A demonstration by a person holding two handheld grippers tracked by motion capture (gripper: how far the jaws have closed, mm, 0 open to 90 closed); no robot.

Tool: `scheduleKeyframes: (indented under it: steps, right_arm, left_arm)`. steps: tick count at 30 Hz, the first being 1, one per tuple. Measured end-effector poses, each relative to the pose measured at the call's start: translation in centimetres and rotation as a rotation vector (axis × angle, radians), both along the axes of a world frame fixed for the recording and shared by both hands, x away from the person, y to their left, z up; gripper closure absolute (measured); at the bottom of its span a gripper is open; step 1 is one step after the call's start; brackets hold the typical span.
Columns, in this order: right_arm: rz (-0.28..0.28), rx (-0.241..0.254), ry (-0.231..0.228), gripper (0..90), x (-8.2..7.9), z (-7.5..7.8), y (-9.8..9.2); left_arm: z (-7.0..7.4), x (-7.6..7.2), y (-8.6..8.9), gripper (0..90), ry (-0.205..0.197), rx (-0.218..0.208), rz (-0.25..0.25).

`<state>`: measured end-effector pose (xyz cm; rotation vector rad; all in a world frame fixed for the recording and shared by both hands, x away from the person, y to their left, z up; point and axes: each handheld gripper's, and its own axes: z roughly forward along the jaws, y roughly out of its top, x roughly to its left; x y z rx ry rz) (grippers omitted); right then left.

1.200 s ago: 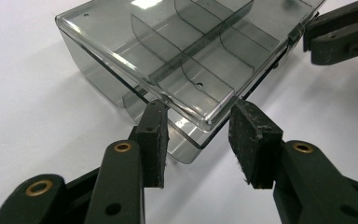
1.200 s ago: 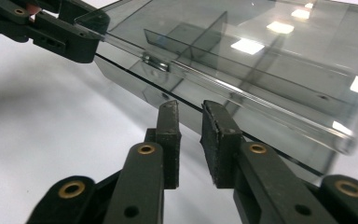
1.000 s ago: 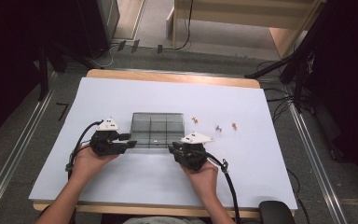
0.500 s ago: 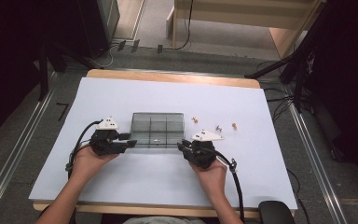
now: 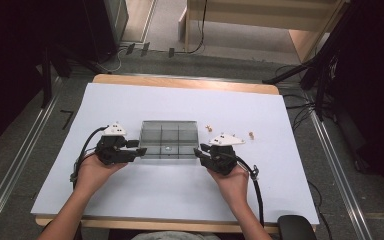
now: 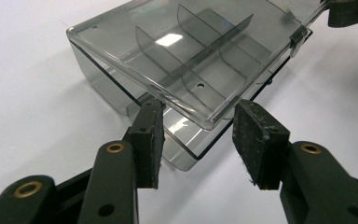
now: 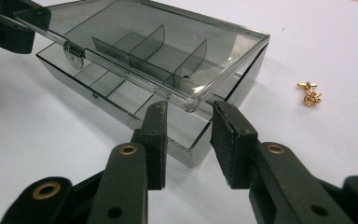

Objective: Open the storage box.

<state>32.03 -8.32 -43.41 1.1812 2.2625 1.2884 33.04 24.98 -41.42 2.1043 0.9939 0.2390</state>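
white table sheet [image 5: 155,195] covers the wooden table [image 5: 180,82] | small gold pieces [image 7: 309,92] lie loose on it | black cables [image 5: 130,50] on grey floor behind

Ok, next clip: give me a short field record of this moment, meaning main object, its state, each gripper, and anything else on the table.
main object: clear smoky compartment box, near the table's middle
lid: raised ajar along the person's side, dividers visible through it
left gripper: at the box's left front corner, jaws just opened, lid corner between the pads, pads not pressing
right gripper: at the right front corner, jaws just opened, lid corner between the pads, no pressing visible
other items: small gold pieces lying right of the box
surface: white sheet over the table
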Motion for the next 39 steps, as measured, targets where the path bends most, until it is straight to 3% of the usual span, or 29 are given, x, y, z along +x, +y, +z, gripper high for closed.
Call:
scheduleKeyframes:
  steps: [6, 10, 18, 24, 39]
  right_arm:
    - [0.029, -0.007, 0.004, 65.3, 0.5, 0.5, 0.1]
    - [0.040, -0.014, 0.007, 61.6, 0.9, 0.8, 0.2]
    - [0.047, 0.010, -0.004, 60.3, 1.5, 1.7, 0.1]
    - [0.058, -0.014, -0.028, 60.1, 1.9, 2.4, 0.3]
    - [0.053, -0.017, -0.050, 60.7, 2.4, 3.7, 0.8]
  left_arm:
    - [0.3, 0.2, -0.3, 49.6, 0.000, 0.022, 0.012]
    - [0.5, 0.4, -0.3, 47.1, 0.002, 0.002, 0.022]
    - [1.3, 0.9, -0.3, 43.2, -0.021, 0.001, 0.038]
    - [1.9, 1.4, -0.4, 43.3, -0.030, -0.008, 0.042]
    - [3.1, 2.4, -0.4, 45.2, -0.056, -0.003, 0.045]
